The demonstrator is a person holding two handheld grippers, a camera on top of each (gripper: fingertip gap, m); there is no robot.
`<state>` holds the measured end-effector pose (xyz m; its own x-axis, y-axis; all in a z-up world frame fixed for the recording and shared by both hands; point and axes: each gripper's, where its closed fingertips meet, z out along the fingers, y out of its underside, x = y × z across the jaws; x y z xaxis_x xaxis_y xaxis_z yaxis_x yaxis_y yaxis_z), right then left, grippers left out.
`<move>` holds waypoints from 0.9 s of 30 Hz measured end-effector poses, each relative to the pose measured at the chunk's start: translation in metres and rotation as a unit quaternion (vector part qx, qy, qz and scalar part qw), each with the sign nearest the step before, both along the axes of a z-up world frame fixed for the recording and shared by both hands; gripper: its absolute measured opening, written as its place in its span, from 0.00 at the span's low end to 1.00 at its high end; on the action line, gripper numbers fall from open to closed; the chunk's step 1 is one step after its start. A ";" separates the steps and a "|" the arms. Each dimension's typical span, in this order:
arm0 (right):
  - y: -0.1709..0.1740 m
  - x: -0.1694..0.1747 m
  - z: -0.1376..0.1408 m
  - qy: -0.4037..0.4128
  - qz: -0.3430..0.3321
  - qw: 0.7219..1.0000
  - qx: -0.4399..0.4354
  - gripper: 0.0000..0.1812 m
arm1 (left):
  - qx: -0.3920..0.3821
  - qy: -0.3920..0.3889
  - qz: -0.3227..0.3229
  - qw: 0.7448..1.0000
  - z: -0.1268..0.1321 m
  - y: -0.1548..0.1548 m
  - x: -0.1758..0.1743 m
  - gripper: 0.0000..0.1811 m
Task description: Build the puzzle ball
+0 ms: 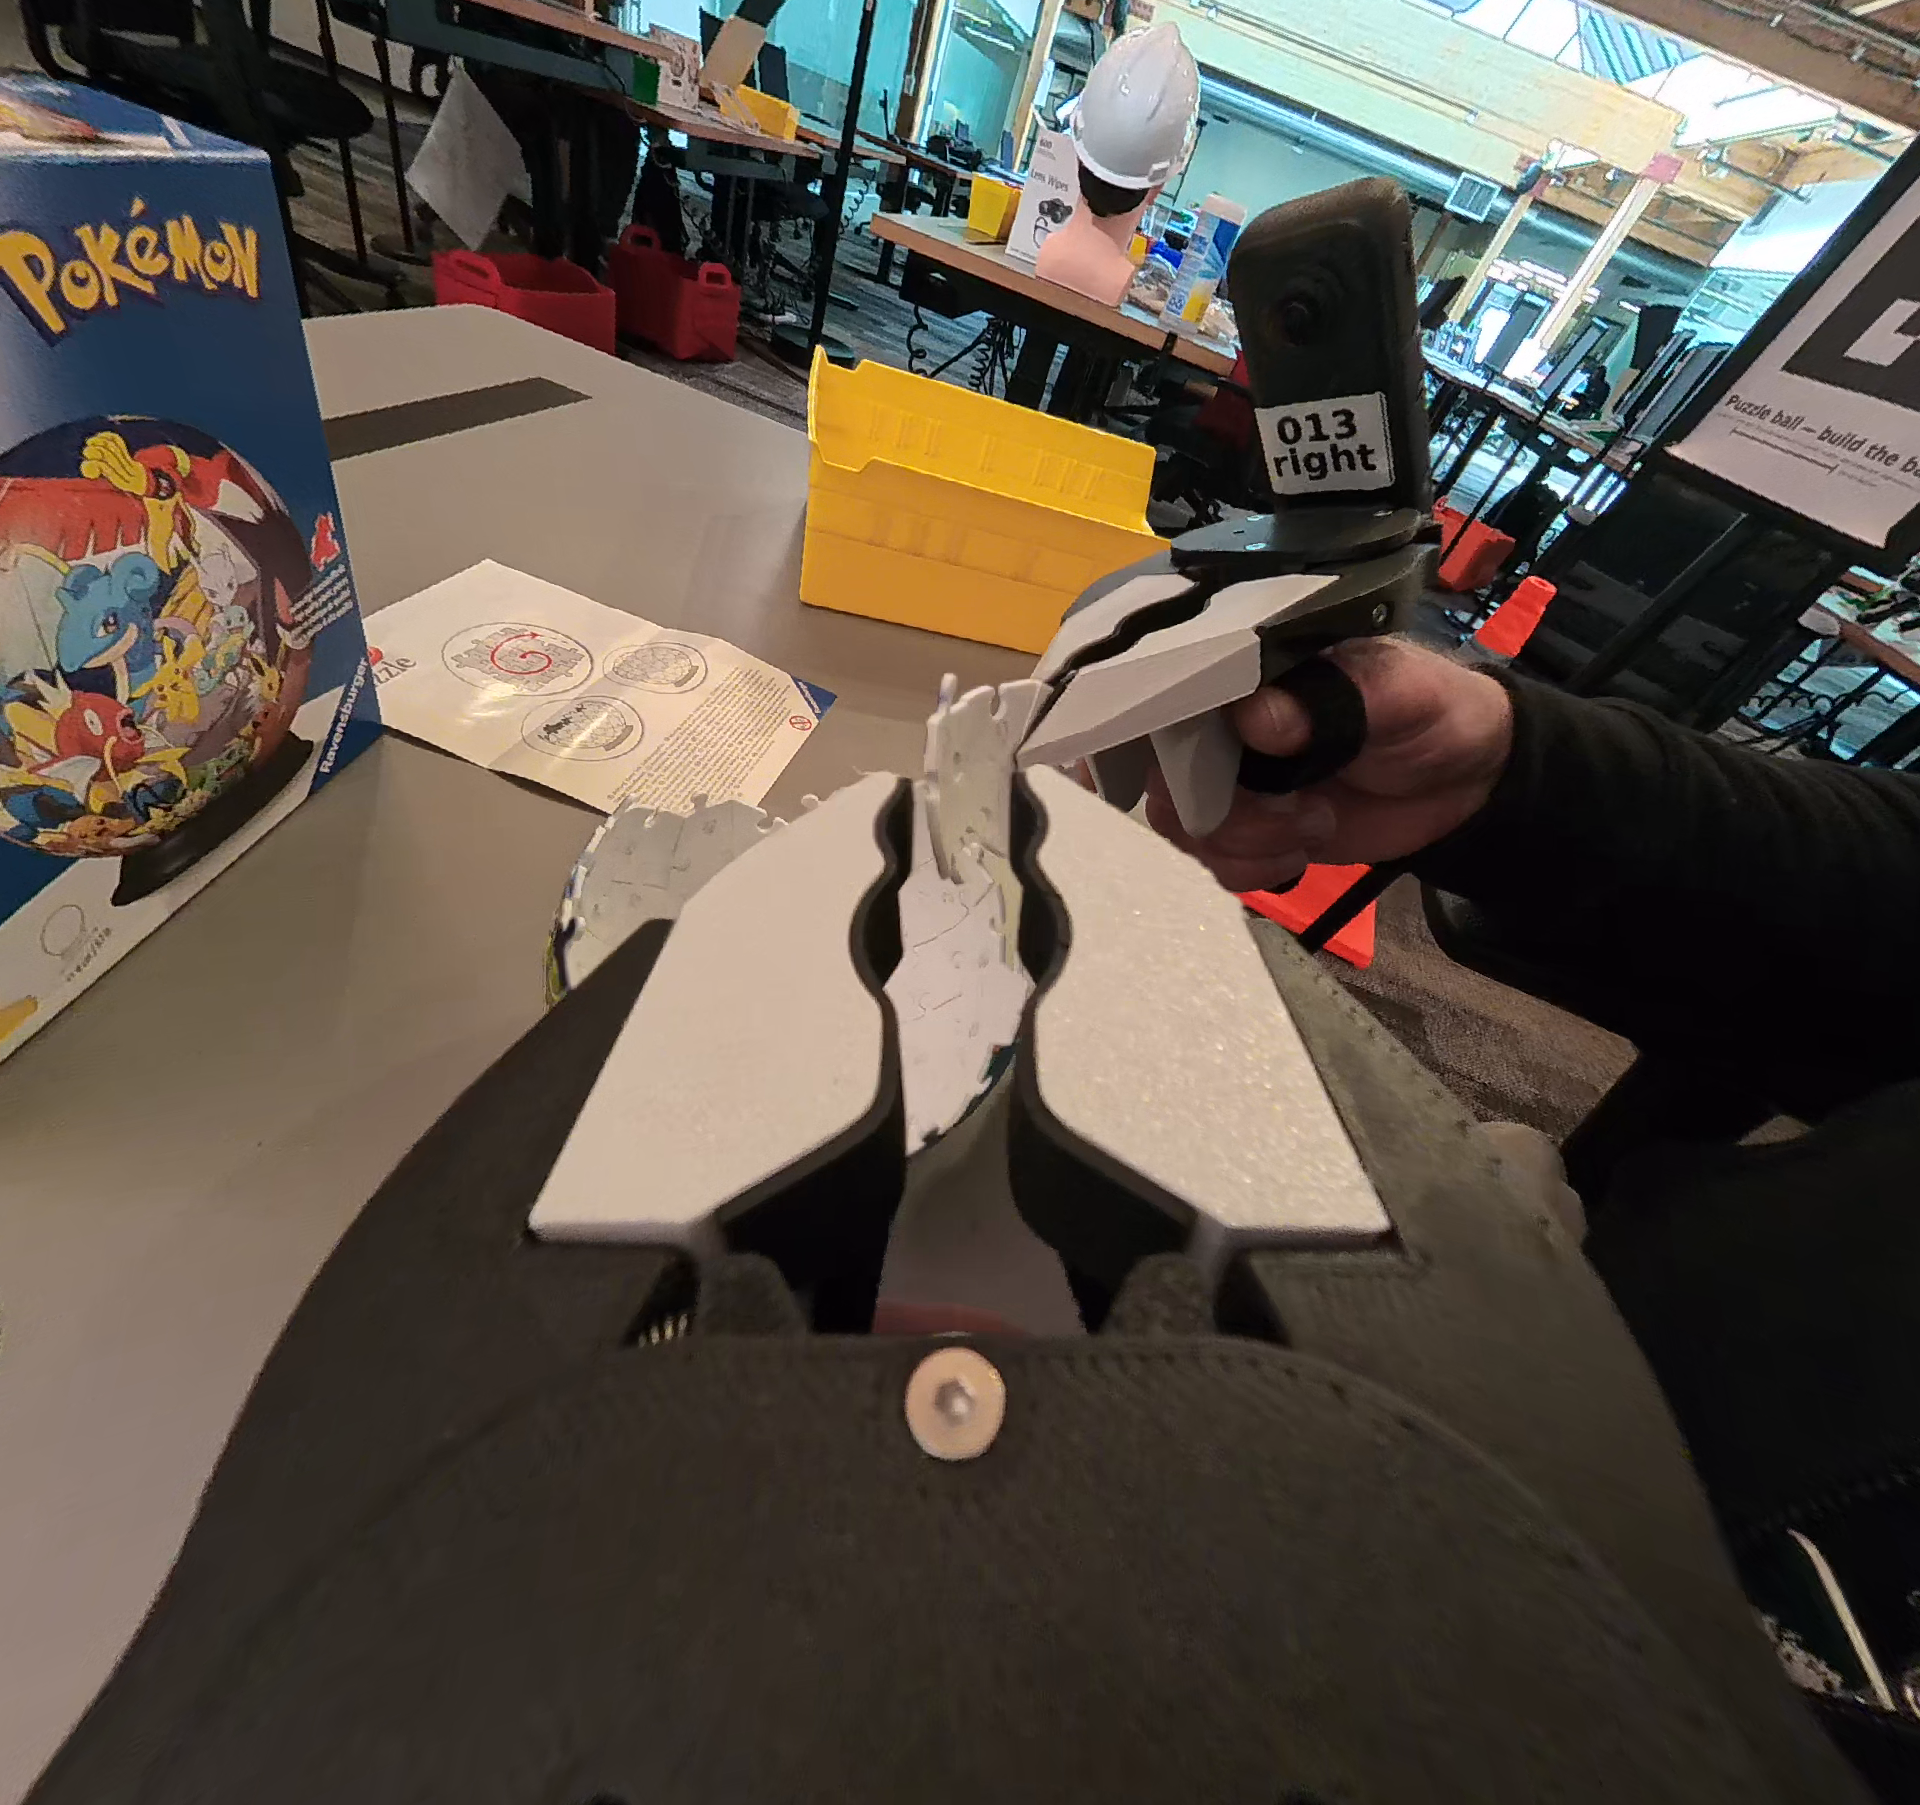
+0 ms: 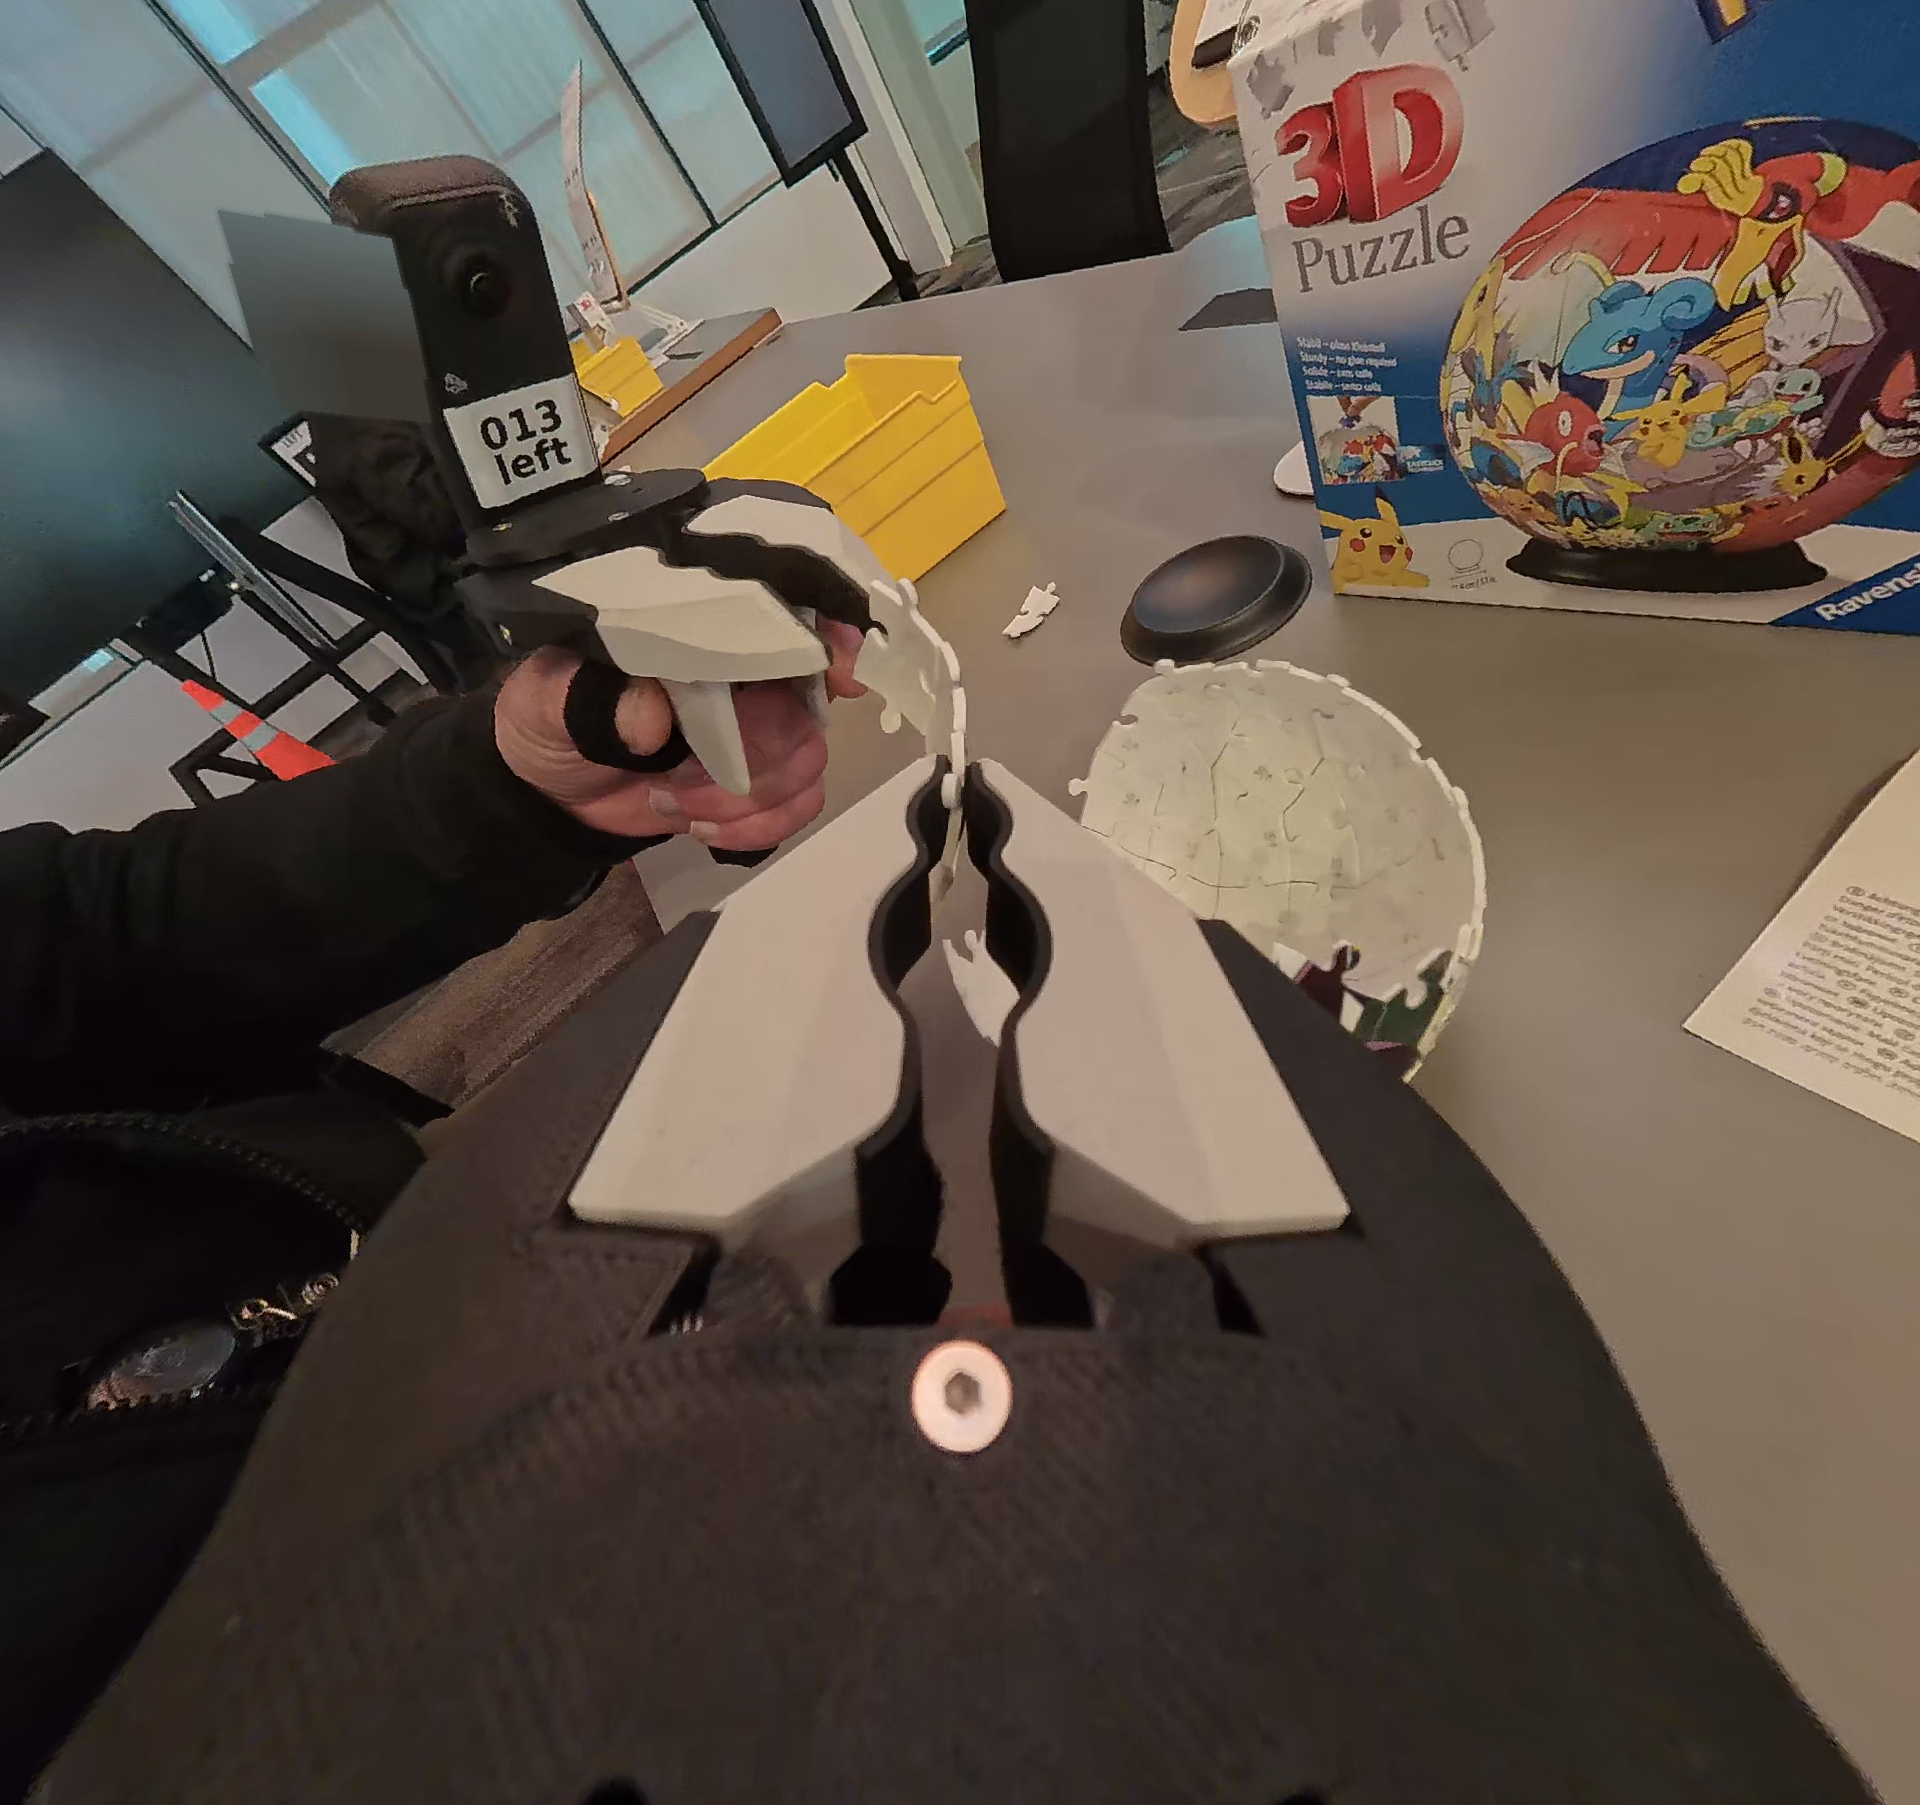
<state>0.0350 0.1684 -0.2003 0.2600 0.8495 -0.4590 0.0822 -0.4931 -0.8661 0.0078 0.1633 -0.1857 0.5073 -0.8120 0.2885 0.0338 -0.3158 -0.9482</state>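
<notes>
Left claw [image 1: 961, 820] clenched on a curved strip of joined white pieces [image 1: 961, 976], held in air off the tabletop's near edge. Right claw [image 2: 958, 789] clenched on a single piece [image 2: 951, 820] at the strip's end, tips nearly meeting the left's. Half-built ball shell [image 2: 1278, 820] lies open side up on the tabletop [image 2: 1143, 373], near the edge, black stand [image 2: 1216, 597] behind it. Risk: misaligned tabs, push buckles or splits the strip; thin piece slips, drops.

The puzzle box [image 1: 156, 550] is cut off by the left wrist view's left edge. The half-built ball shell [image 1: 644, 872] near the table's [image 1: 582, 508] front edge sits mostly hidden behind the left gripper [image 1: 961, 799]. Grey patches mask the background.
</notes>
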 end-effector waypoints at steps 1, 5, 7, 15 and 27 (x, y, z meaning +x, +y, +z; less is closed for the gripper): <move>0.002 0.001 0.000 -0.003 -0.001 1.000 0.002 0.01 | 0.003 0.000 0.002 1.000 0.001 0.001 -0.001 0.12; 0.016 0.013 0.004 -0.028 -0.012 0.999 0.019 0.01 | 0.013 0.010 0.024 1.000 0.004 0.009 -0.012 0.17; 0.027 0.020 0.005 -0.054 -0.017 0.998 0.031 0.01 | 0.020 0.035 0.043 0.998 -0.001 0.017 -0.019 0.18; 0.071 0.038 -0.007 -0.219 -0.010 0.970 0.109 0.00 | 0.017 0.187 0.080 0.979 -0.053 0.047 -0.029 0.21; 0.092 0.030 -0.019 -0.334 0.040 0.926 0.170 0.01 | 0.005 0.259 0.083 0.962 -0.083 0.075 -0.022 0.14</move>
